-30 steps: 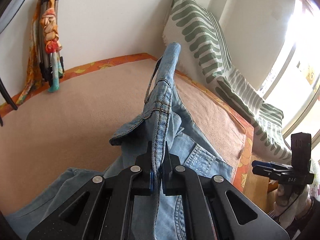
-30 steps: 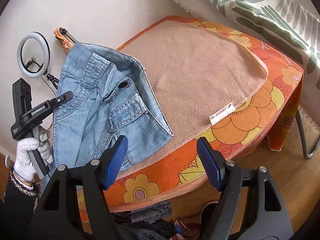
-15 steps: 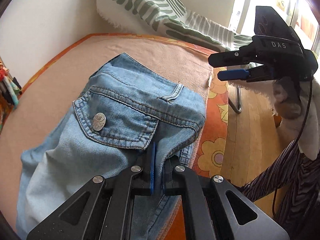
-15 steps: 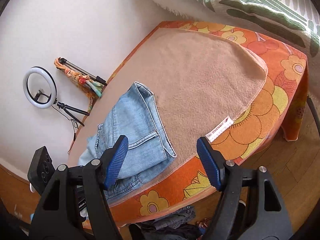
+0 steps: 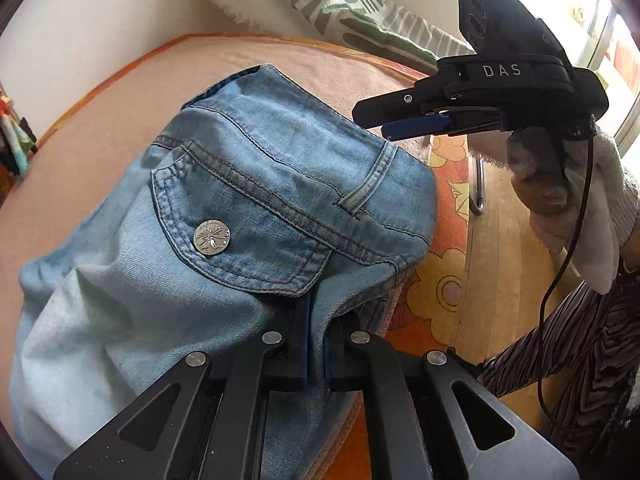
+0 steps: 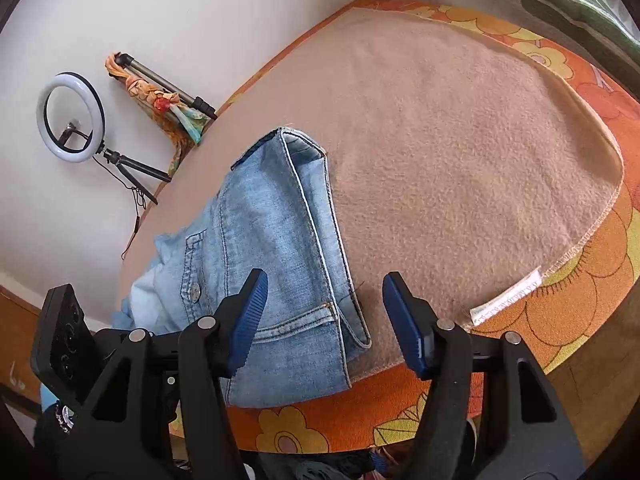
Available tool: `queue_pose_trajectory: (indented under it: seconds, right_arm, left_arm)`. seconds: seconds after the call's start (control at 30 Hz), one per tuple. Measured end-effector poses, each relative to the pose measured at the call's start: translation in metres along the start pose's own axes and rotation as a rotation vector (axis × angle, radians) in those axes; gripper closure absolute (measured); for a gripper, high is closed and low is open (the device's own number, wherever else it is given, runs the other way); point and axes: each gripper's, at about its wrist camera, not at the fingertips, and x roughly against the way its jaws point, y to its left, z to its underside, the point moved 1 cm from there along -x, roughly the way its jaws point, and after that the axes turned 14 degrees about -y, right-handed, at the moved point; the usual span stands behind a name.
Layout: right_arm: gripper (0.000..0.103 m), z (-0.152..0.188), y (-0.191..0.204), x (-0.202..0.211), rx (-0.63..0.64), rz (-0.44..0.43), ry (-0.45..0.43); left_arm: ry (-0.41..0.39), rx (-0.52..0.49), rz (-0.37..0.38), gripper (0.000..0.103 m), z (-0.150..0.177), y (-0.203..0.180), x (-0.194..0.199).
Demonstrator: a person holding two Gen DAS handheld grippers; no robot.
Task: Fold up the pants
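Denim pants [image 5: 248,184] pinched in left claw [image 5: 318,344]; right claw [image 5: 400,120], marked "DAS", closing on nothing.

A tan fleece blanket [image 6: 460,152] covers an orange flowered cloth [image 6: 568,320], with a white label [image 6: 506,299] at the blanket's lower right edge. At upper left, a ring light [image 6: 71,118] and a scarf-wrapped tripod [image 6: 160,96] stand against the white wall. A green-striped throw [image 5: 320,0] hangs at the top of the left wrist view.

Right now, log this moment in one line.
jeans: folded on blanket | left gripper: shut on jeans | right gripper: closing, nothing gripped
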Motion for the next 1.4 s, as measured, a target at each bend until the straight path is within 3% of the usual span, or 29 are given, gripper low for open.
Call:
queue_pose_trajectory:
  seconds: [0.27,0.4,0.47,0.53,0.6,0.63,0.7,0.8,0.9,1.07,1.27,1.33,1.4]
  right_arm:
    - [0.037,-0.024,0.01,-0.047,0.098,-0.055,0.023]
    - [0.019,-0.036,0.014,-0.064,0.096,-0.128,0.023]
    - [0.019,-0.037,0.019,-0.071,0.107,-0.141,0.023]
    - [0.031,-0.029,0.03,-0.077,0.156,-0.164,0.055]
    - [0.054,-0.019,0.039,-0.079,0.228,-0.161,0.076]
    - [0.058,-0.016,0.041,-0.08,0.244,-0.156,0.083]
    - [0.078,-0.015,0.037,-0.079,0.234,-0.131,0.076]
    - [0.089,-0.019,0.025,-0.075,0.167,-0.16,0.079]
    - [0.092,-0.021,0.035,-0.067,0.182,-0.126,0.068]
    - [0.097,-0.041,0.074,-0.031,0.29,-0.087,0.047]
    - [0.103,-0.085,0.119,0.012,0.556,0.016,0.011]
    - [0.103,-0.097,0.106,0.007,0.533,0.048,0.0]
    - [0.103,-0.094,0.086,-0.012,0.484,0.049,0.062]
  left_arm:
    - [-0.03,0.058,0.024,0.099,0.004,0.002,-0.003]
    - [-0.025,0.144,0.052,0.094,0.011,0.011,0.008]
    - [-0.025,0.196,0.065,0.09,0.011,0.015,0.02]
    - [-0.055,0.243,0.069,0.087,0.014,0.019,0.046]
    - [-0.11,0.289,0.078,0.081,0.022,0.027,0.081]
    - [-0.148,0.323,0.072,0.078,0.028,0.034,0.103]
    - [-0.217,0.394,0.047,0.073,0.041,0.051,0.144]
    - [-0.262,0.421,-0.083,0.073,0.066,0.079,0.192]
    - [-0.231,0.398,-0.266,0.073,0.096,0.108,0.21]
    - [-0.201,0.482,-0.391,0.073,0.142,0.149,0.215]
    - [-0.186,0.566,-0.422,0.073,0.172,0.171,0.22]
    - [-0.196,0.592,-0.42,0.073,0.177,0.174,0.225]
    - [-0.204,0.581,-0.44,0.073,0.177,0.174,0.231]
